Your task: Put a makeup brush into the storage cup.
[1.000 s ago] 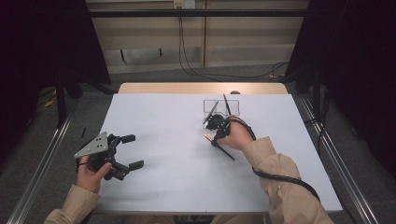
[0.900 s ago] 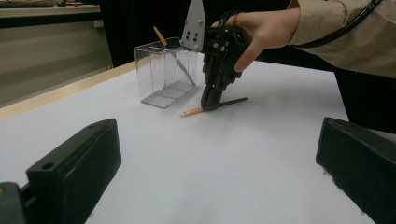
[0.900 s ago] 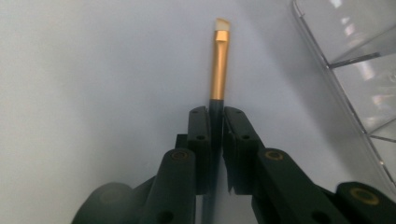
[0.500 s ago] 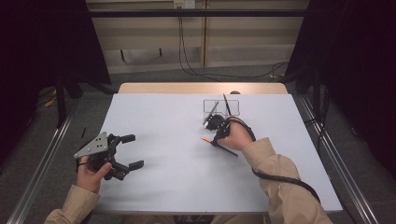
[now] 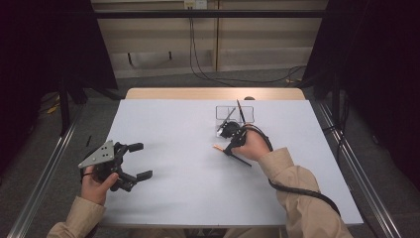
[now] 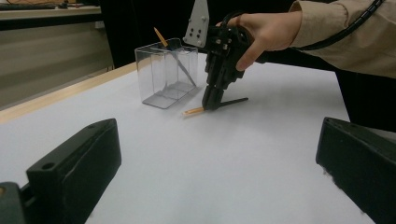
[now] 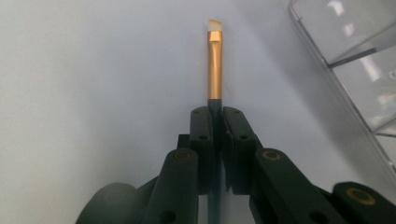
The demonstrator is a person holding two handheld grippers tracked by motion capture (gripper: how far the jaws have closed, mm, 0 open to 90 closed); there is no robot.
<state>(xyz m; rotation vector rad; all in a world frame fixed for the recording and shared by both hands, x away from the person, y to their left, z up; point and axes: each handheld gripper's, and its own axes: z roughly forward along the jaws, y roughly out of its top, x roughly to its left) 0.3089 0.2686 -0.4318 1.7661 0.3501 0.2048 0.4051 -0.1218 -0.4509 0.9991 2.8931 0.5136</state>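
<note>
Currently clamped by right gripper (image 7: 214, 116): brush (image 7: 215, 70), long axis ahead of jaws, clear organizer (image 6: 166, 72) just beside; left gripper (image 5: 130, 161) open, empty.

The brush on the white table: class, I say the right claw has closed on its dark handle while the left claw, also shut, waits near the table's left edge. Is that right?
Not quite. The left claw is open, jaws wide apart with nothing between them, as the left gripper view shows. The rest holds: the right claw has closed on the dark handle of the brush on the white table.
</note>
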